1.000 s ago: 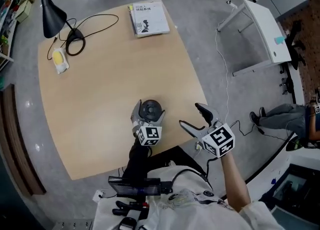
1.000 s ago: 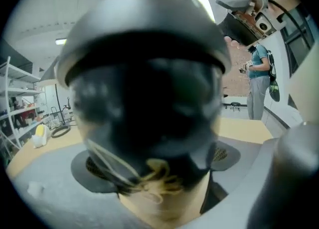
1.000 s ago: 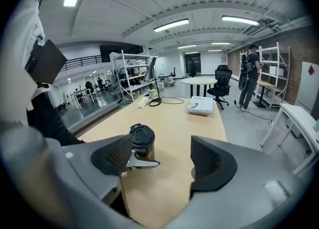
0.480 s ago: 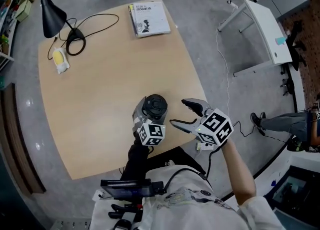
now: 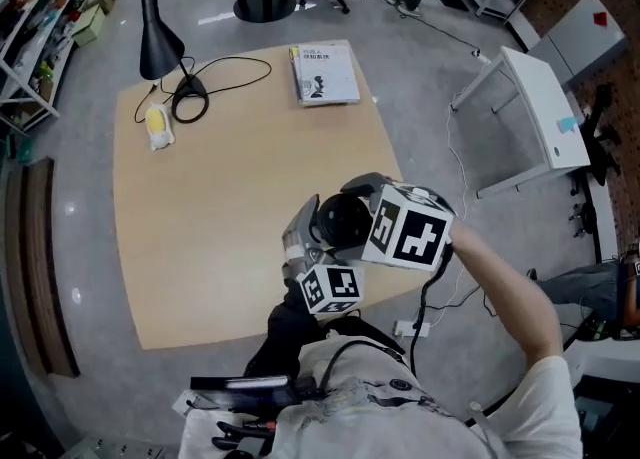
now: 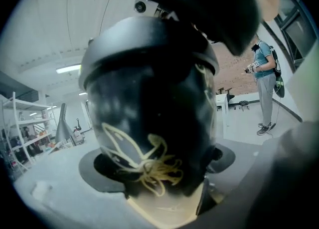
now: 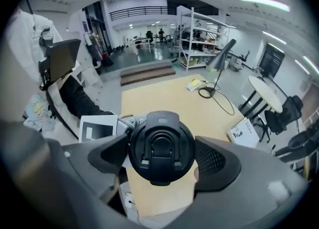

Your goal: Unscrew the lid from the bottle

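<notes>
A black bottle (image 6: 149, 123) with a pale line drawing fills the left gripper view. My left gripper (image 6: 159, 193) is shut on its body and holds it above the near edge of the wooden table (image 5: 200, 207). Seen from the head, its black lid (image 5: 338, 222) faces up, with the left gripper (image 5: 318, 239) below it. My right gripper (image 5: 358, 197) hangs over the top. In the right gripper view the round lid (image 7: 161, 145) sits between the two pads (image 7: 107, 155), which are close on either side. The right gripper (image 7: 161, 157) has its jaws opening.
At the table's far end stand a black desk lamp (image 5: 160, 42) with a looped cable (image 5: 195, 97), a yellow and white object (image 5: 158, 122) and a book (image 5: 324, 74). A white desk (image 5: 540, 107) stands to the right on the floor. A person (image 6: 264, 88) stands far off.
My right gripper has swung left from beside the bottle to directly over its lid. The left gripper has lifted the bottle higher. The head view has shifted.
</notes>
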`<state>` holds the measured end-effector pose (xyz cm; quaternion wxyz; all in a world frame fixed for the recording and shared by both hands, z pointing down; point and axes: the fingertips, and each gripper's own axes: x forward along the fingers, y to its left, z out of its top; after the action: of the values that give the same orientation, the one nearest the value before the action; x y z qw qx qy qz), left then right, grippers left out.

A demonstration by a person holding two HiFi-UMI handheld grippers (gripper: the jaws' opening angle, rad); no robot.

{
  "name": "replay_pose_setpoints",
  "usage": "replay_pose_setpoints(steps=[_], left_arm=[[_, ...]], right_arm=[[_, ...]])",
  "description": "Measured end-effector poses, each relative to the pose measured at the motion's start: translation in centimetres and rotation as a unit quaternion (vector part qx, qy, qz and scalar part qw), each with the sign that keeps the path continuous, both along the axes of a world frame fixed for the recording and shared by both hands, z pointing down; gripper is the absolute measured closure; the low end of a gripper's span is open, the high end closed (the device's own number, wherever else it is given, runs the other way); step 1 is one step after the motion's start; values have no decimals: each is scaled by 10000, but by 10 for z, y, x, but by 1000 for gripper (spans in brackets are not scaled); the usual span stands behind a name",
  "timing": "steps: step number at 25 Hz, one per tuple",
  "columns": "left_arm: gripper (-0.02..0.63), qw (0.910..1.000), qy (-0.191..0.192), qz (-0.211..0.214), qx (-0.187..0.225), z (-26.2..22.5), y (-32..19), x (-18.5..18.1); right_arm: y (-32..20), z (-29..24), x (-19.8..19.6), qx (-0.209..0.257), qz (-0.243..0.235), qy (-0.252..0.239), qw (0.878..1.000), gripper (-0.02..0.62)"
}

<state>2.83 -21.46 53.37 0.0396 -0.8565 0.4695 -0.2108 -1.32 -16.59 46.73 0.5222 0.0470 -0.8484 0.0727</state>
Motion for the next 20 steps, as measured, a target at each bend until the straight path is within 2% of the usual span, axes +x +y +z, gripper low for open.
replay_pose_setpoints(steps=[3,6,8,9,11,13,15,18,20], left_arm=[[172,9997,-17,-3,253,-22,5,-5],[172,9990,168,124,397,-40,12,-12],[170,9988,112,153,459,-49,14,-18],[173,9989,3,78,473,-51,13,-22],[176,9984,-213,-208,480,-53,10,-32],[176,9974,-178,-561,406,-53,8,-46],[176,9959,-216,-770,425,-56,8,-56],[176,9931,-652,-667,712,-62,13,-53],[176,9929,-677,-650,736,-65,18,-50]], right_arm=[[10,-18,2,173,-658,241,9974,175],[19,-32,0,435,-1476,416,9872,195],[21,-40,-3,542,-1809,470,9809,201],[21,-43,-6,576,-1791,519,9808,199],[21,-44,-13,571,-1403,677,9861,195],[18,-45,-19,458,-823,768,9926,190],[15,-45,-23,402,-527,765,9949,186],[30,-47,-20,157,-907,812,9924,118],[43,-52,-21,-52,-998,752,9922,66]])
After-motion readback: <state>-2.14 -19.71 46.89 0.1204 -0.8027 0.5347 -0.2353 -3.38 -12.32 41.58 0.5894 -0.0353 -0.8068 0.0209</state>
